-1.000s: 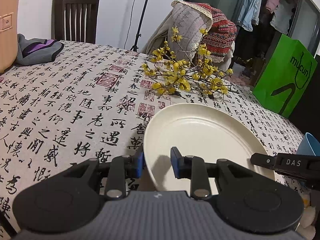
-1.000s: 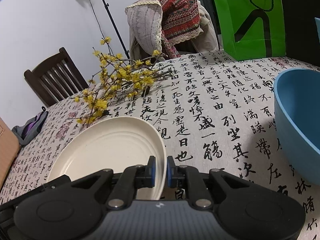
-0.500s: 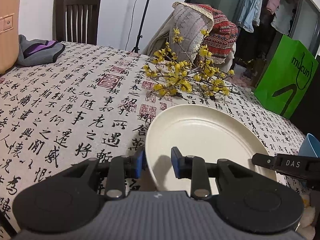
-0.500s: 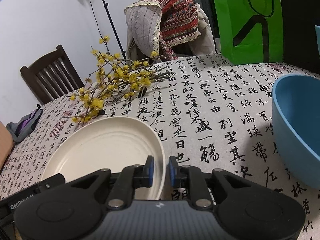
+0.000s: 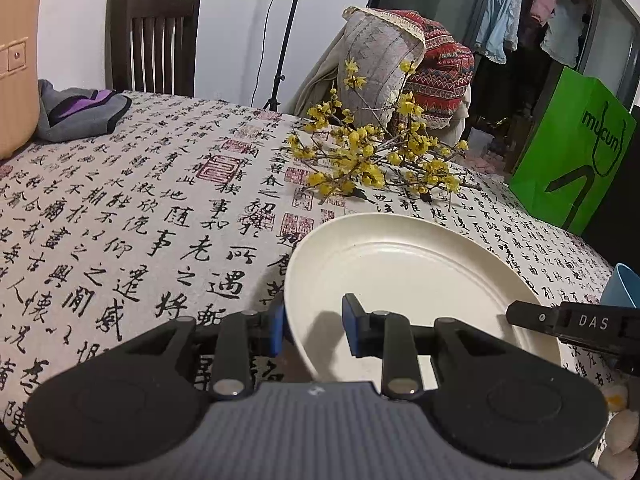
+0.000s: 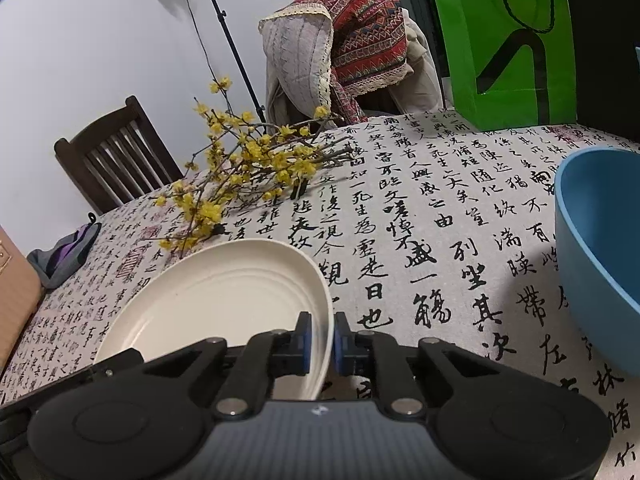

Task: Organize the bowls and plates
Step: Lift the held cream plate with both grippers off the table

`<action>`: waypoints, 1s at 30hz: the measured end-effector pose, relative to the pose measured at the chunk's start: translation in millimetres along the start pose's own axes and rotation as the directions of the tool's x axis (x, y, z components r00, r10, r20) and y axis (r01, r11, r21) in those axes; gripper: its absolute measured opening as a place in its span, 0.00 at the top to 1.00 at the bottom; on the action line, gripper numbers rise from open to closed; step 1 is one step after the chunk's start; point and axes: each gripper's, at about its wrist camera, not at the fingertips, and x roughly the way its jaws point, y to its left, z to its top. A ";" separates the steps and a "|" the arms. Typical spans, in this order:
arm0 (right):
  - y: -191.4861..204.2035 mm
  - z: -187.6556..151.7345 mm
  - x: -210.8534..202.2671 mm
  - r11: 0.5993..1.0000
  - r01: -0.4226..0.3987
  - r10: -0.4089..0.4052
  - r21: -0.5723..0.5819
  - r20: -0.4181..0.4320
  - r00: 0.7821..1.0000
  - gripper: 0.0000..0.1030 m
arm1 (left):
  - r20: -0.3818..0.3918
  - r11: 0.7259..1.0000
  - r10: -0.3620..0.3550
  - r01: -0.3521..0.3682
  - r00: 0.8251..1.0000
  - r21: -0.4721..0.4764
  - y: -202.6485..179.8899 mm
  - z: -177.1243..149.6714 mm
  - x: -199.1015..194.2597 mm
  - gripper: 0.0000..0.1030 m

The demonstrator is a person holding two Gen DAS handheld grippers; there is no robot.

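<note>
Lettering comes first: the green bag [image 6: 508, 40] past the far edge of the worktop [image 5: 120, 208] reads "mucun", and "DAS" is printed on the right gripper's finger where it shows in the left wrist view. The cloth on the worktop is covered in black Chinese calligraphy with red seals.

The cream plate [image 5: 404, 272] sits tilted, face up, between both tools. The right gripper [image 6: 320, 340] pinches the plate's right rim, pads pressed on either side. The left gripper [image 5: 312, 324] straddles the left rim with its jaws spread; the outer pad seems to touch the rim, though that is hard to tell. A blue bowl [image 6: 600, 248] stands well right of the plate. Yellow blossom twigs [image 5: 372, 160] lie just behind it.
</note>
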 end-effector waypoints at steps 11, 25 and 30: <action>0.3 0.1 -3.5 1.000 -0.010 0.010 -0.003 0.015 1.000 0.89 | 0.018 1.000 0.002 -0.002 1.000 0.005 -1.0 0.7 -3.0 0.72; 1.0 0.4 -6.3 1.000 -0.023 0.023 -0.007 0.032 0.999 0.89 | 0.043 1.000 0.004 -0.004 0.999 0.005 -1.4 0.9 -8.5 0.72; 1.4 0.3 -7.3 1.000 -0.025 0.025 -0.010 0.038 0.999 0.89 | 0.049 1.000 0.003 -0.003 0.999 0.004 -1.3 1.7 -10.2 0.72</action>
